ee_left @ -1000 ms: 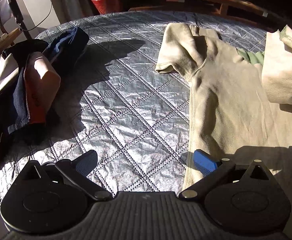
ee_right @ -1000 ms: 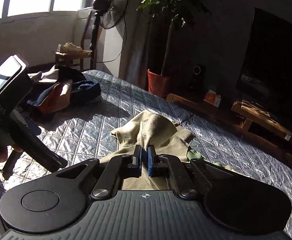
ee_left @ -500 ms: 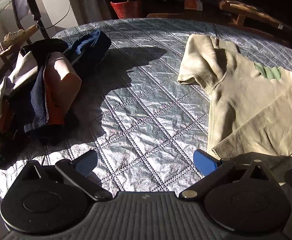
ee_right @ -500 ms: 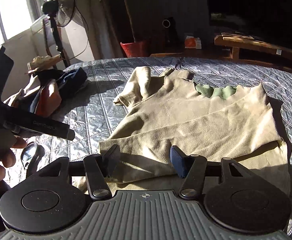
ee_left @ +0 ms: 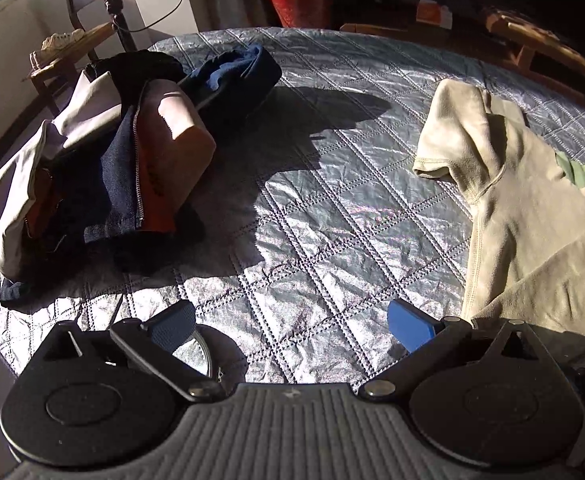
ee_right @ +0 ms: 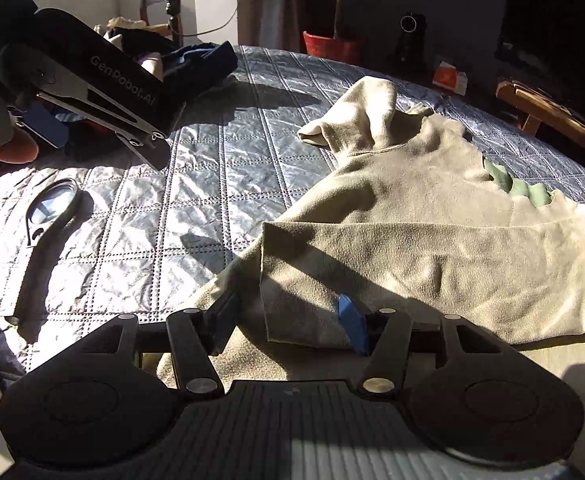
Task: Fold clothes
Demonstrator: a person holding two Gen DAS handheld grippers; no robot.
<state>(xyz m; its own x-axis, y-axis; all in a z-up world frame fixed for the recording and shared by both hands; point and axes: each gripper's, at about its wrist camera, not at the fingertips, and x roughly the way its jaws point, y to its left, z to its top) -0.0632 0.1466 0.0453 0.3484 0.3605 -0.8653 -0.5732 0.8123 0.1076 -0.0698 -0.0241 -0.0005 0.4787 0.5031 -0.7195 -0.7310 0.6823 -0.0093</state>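
A cream shirt [ee_right: 432,240] with green inside the collar lies partly folded on the silver quilted table; it also shows at the right of the left wrist view [ee_left: 532,208]. My right gripper [ee_right: 288,316] is open and empty, its fingers on either side of the folded hem corner. My left gripper [ee_left: 290,320] is open and empty, above bare quilt left of the shirt. The left gripper's body also shows at the upper left of the right wrist view [ee_right: 104,84].
A pile of dark, orange and white clothes [ee_left: 112,168] lies at the table's left. A magnifying glass [ee_right: 48,216] lies on the quilt near the front left edge. A red pot [ee_left: 300,8], a chair and wooden furniture stand beyond the table [ee_left: 332,152].
My right gripper opened and let go of the shirt, which now lies folded over on the table. My left gripper pulled back left, away from the shirt.
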